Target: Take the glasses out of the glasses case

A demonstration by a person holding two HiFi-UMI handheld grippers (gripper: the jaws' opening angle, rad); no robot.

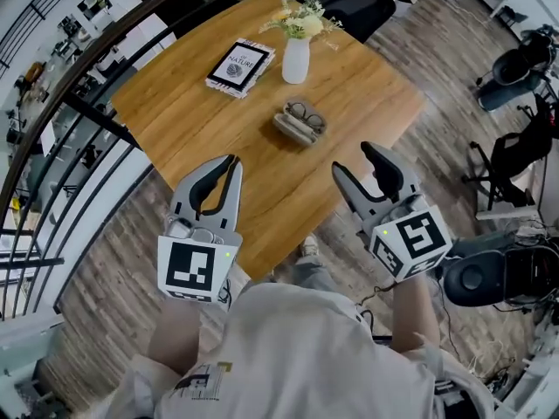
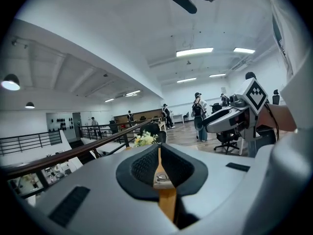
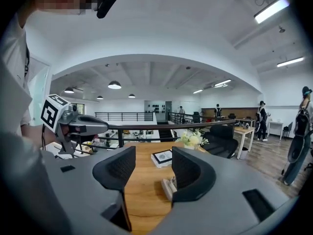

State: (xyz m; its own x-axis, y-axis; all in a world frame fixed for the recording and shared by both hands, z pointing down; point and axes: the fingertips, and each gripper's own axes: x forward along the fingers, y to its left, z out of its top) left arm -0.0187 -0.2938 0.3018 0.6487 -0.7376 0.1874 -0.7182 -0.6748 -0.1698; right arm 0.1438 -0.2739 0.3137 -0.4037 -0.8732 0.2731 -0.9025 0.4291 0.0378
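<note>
Approach stage of the removal: the two grippers sit over the near edges of the table (image 1: 367,94), one on either side of its near corner, well short of the case (image 1: 295,129). The case lies open near the table's middle with the glasses (image 1: 306,112) resting in it. On the left gripper (image 1: 229,162) the jaws stand together, with only a thin slit between the pads and nothing held. On the right gripper (image 1: 354,160) the jaws stand wide apart and empty. Judged next move: carry both forward to the case, steady its shell with one, and close the other lightly on the frame, probably at the bridge, then lift clear of the rim. The left jaws would have to part first. Legible writing: "NATURE" on the book (image 1: 240,65) by the far left edge, beside a white vase (image 1: 295,59) of flowers (image 1: 301,23). No brand is readable on case or glasses.
</note>
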